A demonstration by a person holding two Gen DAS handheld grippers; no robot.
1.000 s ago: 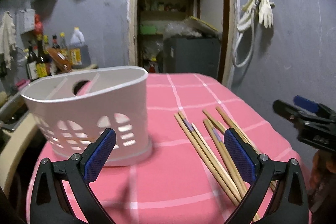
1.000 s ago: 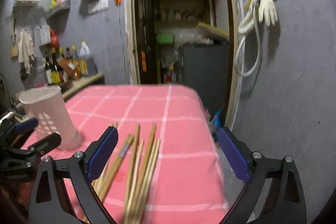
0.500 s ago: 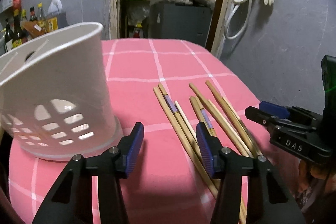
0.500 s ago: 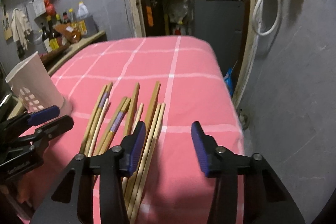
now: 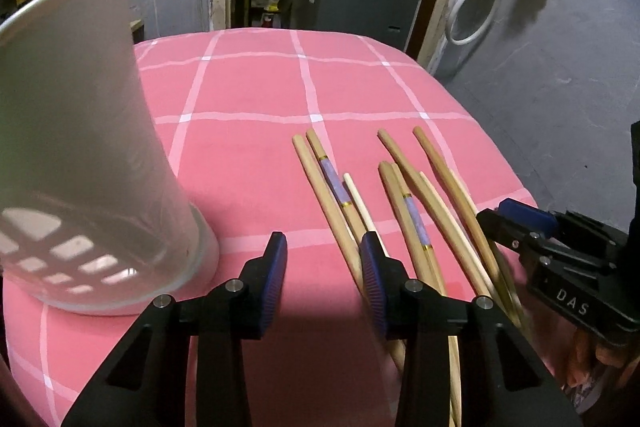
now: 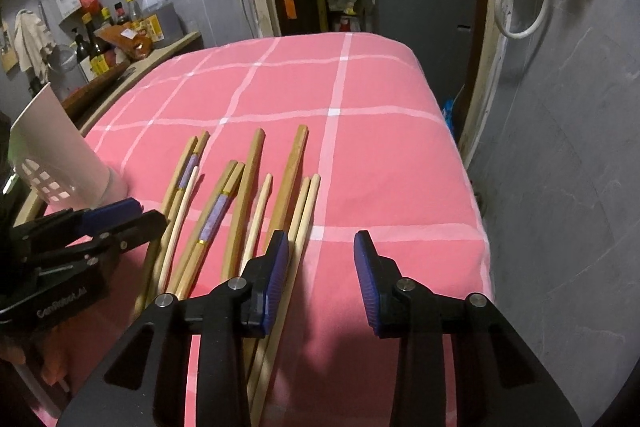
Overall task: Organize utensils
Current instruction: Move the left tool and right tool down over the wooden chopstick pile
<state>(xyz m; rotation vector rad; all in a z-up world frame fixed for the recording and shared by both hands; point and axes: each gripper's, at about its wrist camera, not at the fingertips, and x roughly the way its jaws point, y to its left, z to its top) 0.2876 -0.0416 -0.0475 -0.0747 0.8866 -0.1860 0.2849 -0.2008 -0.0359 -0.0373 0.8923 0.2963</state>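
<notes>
1. Jaws of left gripper closing in from a wide spread over the last moments; now part-open over bare pink tablecloth, nothing between the pads.
2. Jaws of right gripper narrowing likewise; part-open, gripping nothing. Left pad sitting just beside the two pale chopsticks at the bundle's right edge; contact impossible to confirm.
3. Both views tipping lower than a second ago, showing more table and less wall.
4. Chopsticks lying loose on the cloth, fanned in a rough row between the two grippers, none lifted.
5. White holder standing upright at the left of the table, well apart from the bundle; interior not showing.
6. Judging: sorting not yet begun; narrowing suggests presetting for thin sticks. Risk: catching several at once.
</notes>
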